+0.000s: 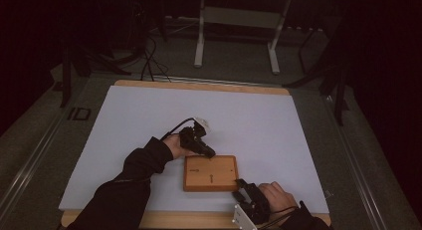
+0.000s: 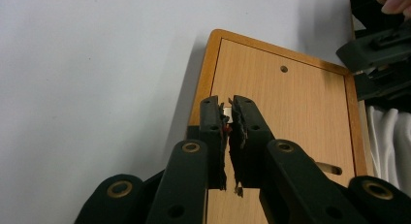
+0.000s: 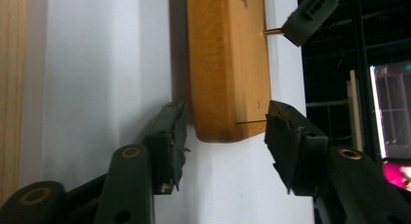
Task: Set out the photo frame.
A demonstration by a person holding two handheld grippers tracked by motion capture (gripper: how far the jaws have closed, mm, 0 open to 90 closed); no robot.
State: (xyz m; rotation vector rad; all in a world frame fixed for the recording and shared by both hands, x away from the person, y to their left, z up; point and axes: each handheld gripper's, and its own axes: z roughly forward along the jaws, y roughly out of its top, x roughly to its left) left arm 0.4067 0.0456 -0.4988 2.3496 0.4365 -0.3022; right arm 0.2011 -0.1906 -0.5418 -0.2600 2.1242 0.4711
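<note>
A flat wooden board (image 1: 211,173) with small holes and a slot lies on the white mat (image 1: 149,120) near the front edge. My left gripper (image 1: 210,153) is at the board's far left corner, shut on a small brass pin (image 3: 273,32) whose tip touches the board's top face. In the left gripper view the jaws (image 2: 229,107) are pressed together over the board (image 2: 291,112). My right gripper (image 1: 241,184) is at the board's near right corner. Its jaws (image 3: 225,110) stand on either side of that corner of the board (image 3: 228,64), open, with gaps on both sides.
The mat covers a wooden table (image 1: 199,85). Beyond the table stand the white legs of a frame (image 1: 236,36), and cables (image 1: 149,60) lie on the dark floor. The person's sleeves (image 1: 124,190) come in from the bottom edge.
</note>
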